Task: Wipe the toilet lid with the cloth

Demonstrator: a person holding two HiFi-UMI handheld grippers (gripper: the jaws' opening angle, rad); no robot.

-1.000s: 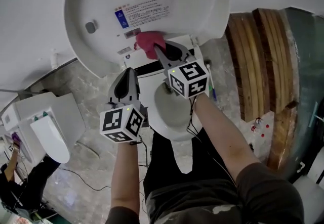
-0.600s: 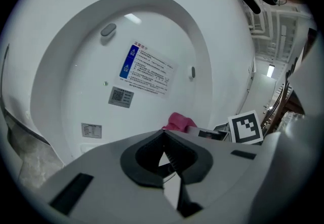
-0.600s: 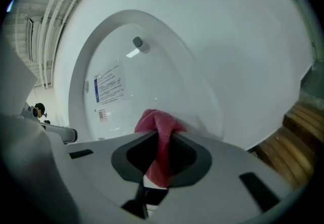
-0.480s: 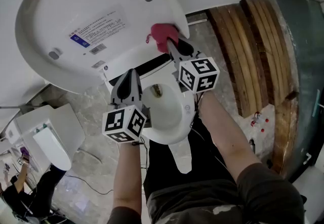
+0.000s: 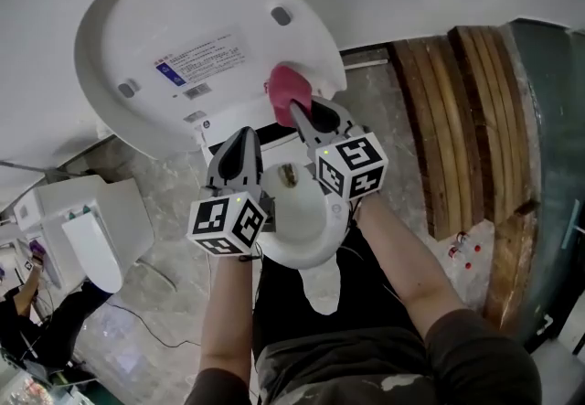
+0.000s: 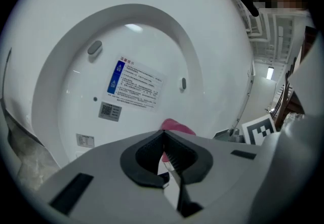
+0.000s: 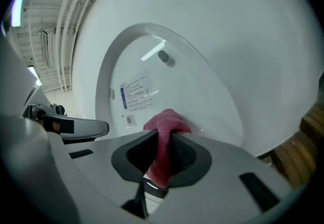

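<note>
The white toilet lid (image 5: 183, 37) stands raised, its underside with a printed label (image 5: 199, 60) facing me. My right gripper (image 5: 294, 107) is shut on a pink cloth (image 5: 286, 83) and presses it against the lid's lower right rim, beside the label. In the right gripper view the cloth (image 7: 165, 119) bulges out between the jaws against the lid (image 7: 172, 76). My left gripper (image 5: 245, 134) is shut and holds nothing; it hovers over the bowl (image 5: 315, 243), left of the cloth. The left gripper view shows the lid (image 6: 147, 41) and the cloth (image 6: 178, 127) just past the shut jaws.
Curved wooden slats (image 5: 457, 120) lie on the floor at the right. Another white toilet (image 5: 87, 229) stands at the left, with a person (image 5: 27, 312) beyond it. A cable (image 5: 155, 325) trails over the marble floor. Small red-capped things (image 5: 462, 248) sit by the slats.
My right gripper has slid the cloth to the right along the lid's lower part, from under the label to the right rim. My left gripper has moved along with it, still shut.
</note>
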